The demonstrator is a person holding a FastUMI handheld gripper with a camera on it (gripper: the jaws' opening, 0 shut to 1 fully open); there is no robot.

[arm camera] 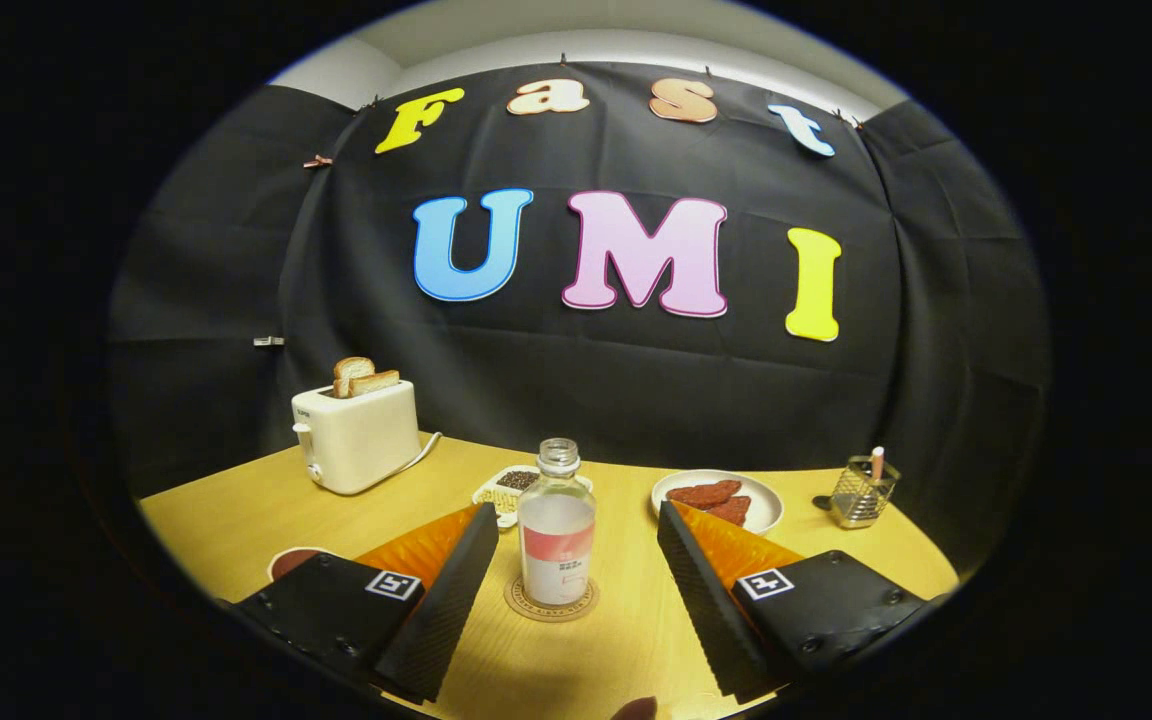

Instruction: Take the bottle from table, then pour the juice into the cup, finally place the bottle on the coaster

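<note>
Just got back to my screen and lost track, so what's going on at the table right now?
The hand-held gripper hangs open over the yellow wooden table, its jaws spread either side of the clear uncapped plastic bottle without touching it. The bottle stands upright on the round cork coaster, which points to the last step being done. A dark round cup peeks out beside the left finger. Beyond stand a cream toaster with bread and a white plate of reddish food.
</note>
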